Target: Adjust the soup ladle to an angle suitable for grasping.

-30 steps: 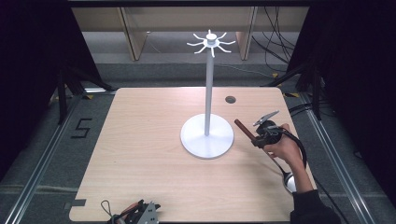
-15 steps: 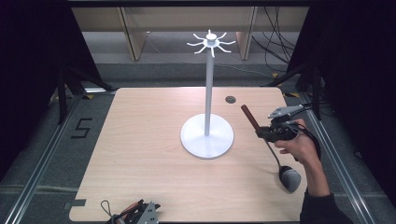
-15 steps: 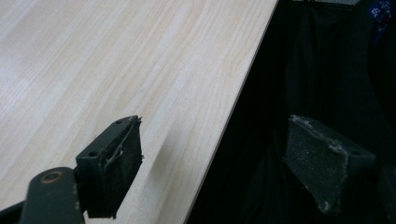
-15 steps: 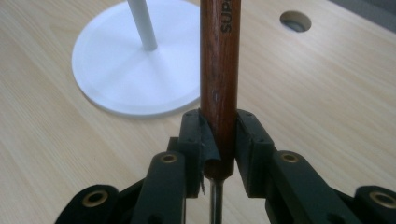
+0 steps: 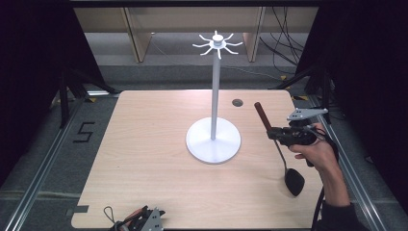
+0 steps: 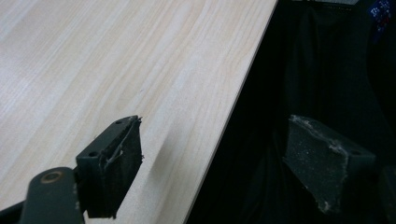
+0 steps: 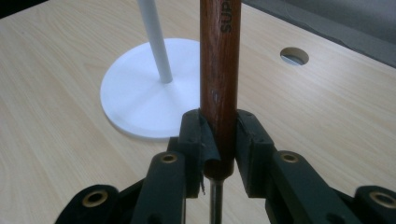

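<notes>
The right gripper (image 5: 275, 133) was clamped on the ladle's wooden handle (image 7: 219, 70), lifted right of the white rack (image 5: 213, 139), probably for hanging. The left gripper (image 5: 139, 222), jaws apart and empty, rested at the table's near edge (image 6: 224, 116).

Stand (image 5: 213, 139) sits mid-table (image 5: 144, 159), right gripper (image 5: 279, 134) just right of it clamping ladle (image 5: 284, 154) handle; table hole (image 5: 237, 102) behind, left gripper (image 5: 139, 222) at near edge
</notes>
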